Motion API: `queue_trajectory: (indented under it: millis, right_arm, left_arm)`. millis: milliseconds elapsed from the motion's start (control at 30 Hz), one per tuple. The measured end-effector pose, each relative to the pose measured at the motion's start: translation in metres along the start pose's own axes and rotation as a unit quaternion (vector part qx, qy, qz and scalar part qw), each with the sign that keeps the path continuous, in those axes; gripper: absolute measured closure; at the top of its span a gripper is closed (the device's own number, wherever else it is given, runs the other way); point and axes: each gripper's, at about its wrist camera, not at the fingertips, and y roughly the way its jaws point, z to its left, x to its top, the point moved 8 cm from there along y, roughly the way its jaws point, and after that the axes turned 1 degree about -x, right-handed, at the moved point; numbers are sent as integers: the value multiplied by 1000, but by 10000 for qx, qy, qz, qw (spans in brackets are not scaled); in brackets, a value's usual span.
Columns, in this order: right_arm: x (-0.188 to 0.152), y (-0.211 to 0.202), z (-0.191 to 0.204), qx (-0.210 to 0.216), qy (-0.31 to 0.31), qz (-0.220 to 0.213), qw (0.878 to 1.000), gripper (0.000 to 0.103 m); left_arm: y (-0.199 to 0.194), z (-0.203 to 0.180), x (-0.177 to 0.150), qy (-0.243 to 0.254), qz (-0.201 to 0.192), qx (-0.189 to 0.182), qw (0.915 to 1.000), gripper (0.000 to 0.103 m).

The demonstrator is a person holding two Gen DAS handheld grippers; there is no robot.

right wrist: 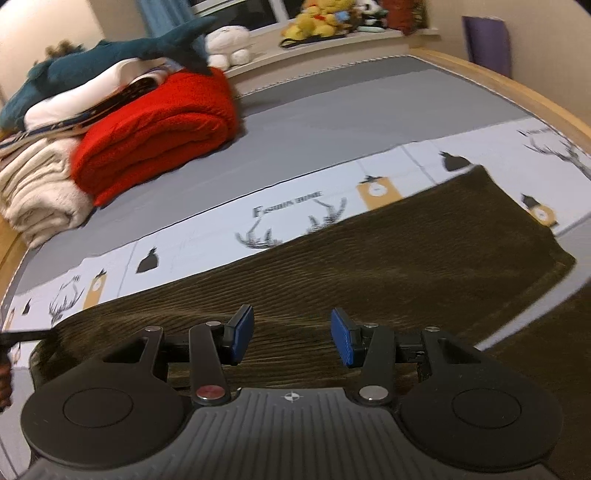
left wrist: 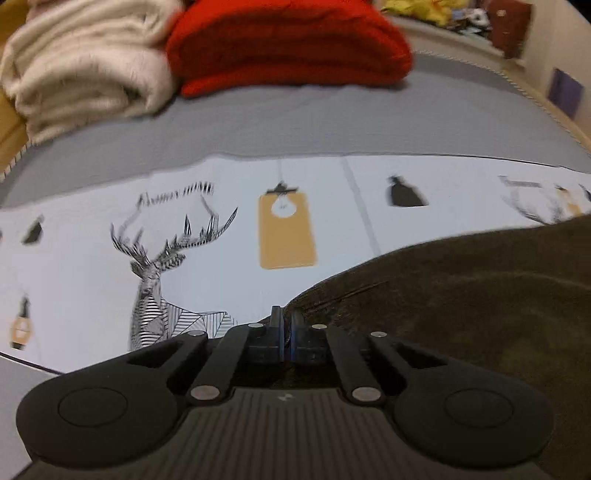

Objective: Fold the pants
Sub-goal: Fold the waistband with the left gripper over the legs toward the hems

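Observation:
Dark brown corduroy pants (right wrist: pixel 388 258) lie spread flat on a white sheet (right wrist: pixel 207 236) printed with deer and lamps. My right gripper (right wrist: pixel 291 339) hovers just over the near part of the pants, its blue pads (right wrist: pixel 242 332) apart with only fabric below them. In the left wrist view the pants (left wrist: pixel 461 295) fill the lower right. My left gripper (left wrist: pixel 286 325) is shut at their left edge, and the cloth runs right up to its pinched fingertips. How much cloth sits between the pads is hidden.
A folded red blanket (right wrist: pixel 155 133) and cream blankets (right wrist: pixel 37 192) are stacked at the far left of the grey bed cover (right wrist: pixel 332 122), with a blue plush shark (right wrist: pixel 110 55) on top. A wooden bed frame (right wrist: pixel 517 85) runs along the right. Plush toys (right wrist: pixel 321 18) line the windowsill.

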Motion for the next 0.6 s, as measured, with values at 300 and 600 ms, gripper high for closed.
queue_trajectory:
  millis: [300, 600]
  right_arm:
    - [-12, -22, -17, 26, 536, 17, 9986, 55]
    - [-28, -31, -24, 83, 894, 150, 9958, 55]
  left_arm:
    - [-129, -56, -106, -221, 260, -1179, 9924, 101]
    - [-119, -32, -150, -1900, 1043, -1951, 9565, 47]
